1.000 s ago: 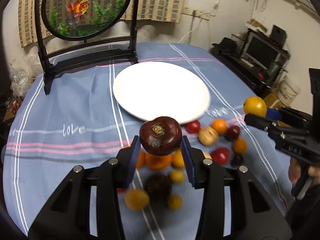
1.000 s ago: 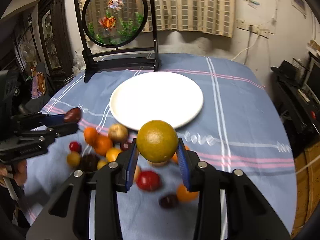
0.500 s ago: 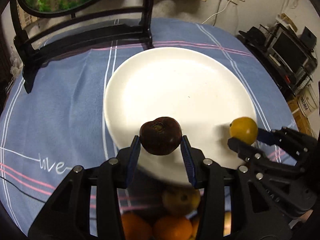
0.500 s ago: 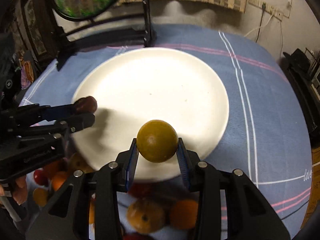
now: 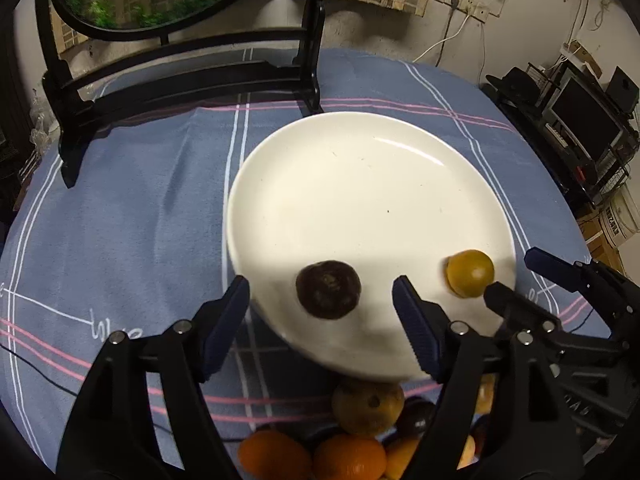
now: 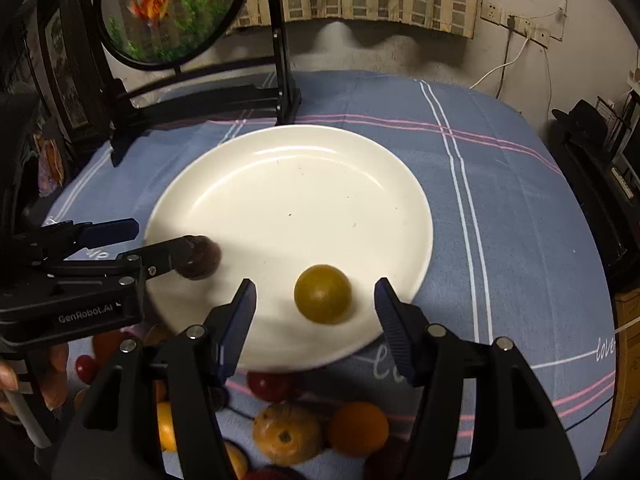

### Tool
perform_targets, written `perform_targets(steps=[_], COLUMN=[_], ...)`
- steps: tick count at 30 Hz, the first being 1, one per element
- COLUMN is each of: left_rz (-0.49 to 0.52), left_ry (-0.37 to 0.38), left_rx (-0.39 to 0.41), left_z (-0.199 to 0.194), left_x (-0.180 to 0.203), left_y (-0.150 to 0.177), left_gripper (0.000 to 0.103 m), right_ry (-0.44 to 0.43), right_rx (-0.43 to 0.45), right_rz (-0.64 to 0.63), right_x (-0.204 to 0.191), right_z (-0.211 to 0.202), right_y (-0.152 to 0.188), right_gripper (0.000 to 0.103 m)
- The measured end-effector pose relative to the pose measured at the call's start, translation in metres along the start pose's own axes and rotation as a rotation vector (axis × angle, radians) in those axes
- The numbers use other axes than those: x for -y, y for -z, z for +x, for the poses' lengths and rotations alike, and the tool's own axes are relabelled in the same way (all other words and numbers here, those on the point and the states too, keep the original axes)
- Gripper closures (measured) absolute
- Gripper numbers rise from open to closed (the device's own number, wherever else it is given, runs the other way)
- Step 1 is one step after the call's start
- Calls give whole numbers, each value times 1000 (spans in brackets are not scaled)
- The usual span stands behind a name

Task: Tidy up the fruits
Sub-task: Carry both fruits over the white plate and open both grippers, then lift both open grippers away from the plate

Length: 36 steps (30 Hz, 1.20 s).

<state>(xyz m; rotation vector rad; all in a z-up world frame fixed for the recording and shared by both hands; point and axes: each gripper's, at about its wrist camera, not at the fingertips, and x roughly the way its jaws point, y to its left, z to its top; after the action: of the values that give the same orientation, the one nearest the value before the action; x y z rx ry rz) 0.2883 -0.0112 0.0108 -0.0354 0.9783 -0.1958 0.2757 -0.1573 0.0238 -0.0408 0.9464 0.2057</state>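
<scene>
Both tongs have just been opening. The left tongs [image 5: 322,306] stand wide around the dark fruit [image 5: 329,289], the right tongs [image 6: 316,306] around the yellow fruit [image 6: 323,293], neither gripped, both on the white plate's [image 5: 360,184] near edge.

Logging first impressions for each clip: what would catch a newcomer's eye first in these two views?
The big white plate mid-table on the blue striped cloth, with a dark purple fruit and a yellow-green fruit lying near its front rim. The left gripper and right gripper have just opened, pads clear of each fruit. Behind stands a round goldfish screen; more fruits crowd the near edge.
</scene>
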Motion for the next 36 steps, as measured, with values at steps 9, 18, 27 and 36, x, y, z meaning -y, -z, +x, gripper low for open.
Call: perform_targets(steps=[9,18,27,36], left_rz=[23,80,75,110], left_ry=[2,-30,-58,-87], left_rx=[68,116,85,61], left_z=[-57,-96,-95,-82], left_x=[-4,3,-6,-12], left_y=[44,104,154,184], left_gripper=[18,14,14,14], right_ry=[-10,-15,-53,-83], right_rx=[57,85,75,90], right_rz=[88,147,185,269], right_x=[15,20,23,45], right_z=[-55,-87,-83,-75], right_y=[43,93,135,158], right_gripper=[41,41,41,41])
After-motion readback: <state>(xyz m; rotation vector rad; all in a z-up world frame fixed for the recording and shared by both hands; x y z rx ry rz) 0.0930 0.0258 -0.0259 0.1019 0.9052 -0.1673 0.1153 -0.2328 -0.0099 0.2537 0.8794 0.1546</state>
